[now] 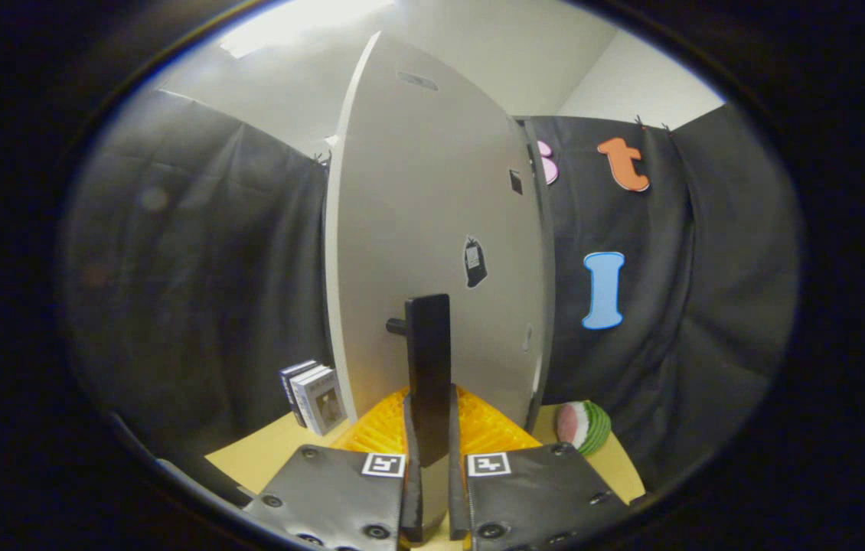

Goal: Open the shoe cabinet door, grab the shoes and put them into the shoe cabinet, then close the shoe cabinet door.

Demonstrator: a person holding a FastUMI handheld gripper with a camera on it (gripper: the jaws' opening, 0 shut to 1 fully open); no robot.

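The gripper (430,448) was closed on the dark upright handle (429,367) of the shoe cabinet door (432,252), both fingers pressing its lower end from either side. The handle stood off the door's pale face on a short peg, and the door itself rose tall just ahead of the fingers, seen at an angle so that its left edge showed as a white strip. A small dark tag-shaped sticker (474,262) sat on the door face above and to the right of the handle. The cabinet's inside could not be seen, so what it held could not be told. Behind the fingers, at the foot of the door, lay an orange ribbed mat (386,432) on the yellowish tabletop (268,455). A few small boxes (315,396) stood upright together just left of the door's lower edge. A watermelon-slice toy (585,426) lay to the right, near the door's base, against the black cloth wall (677,306).
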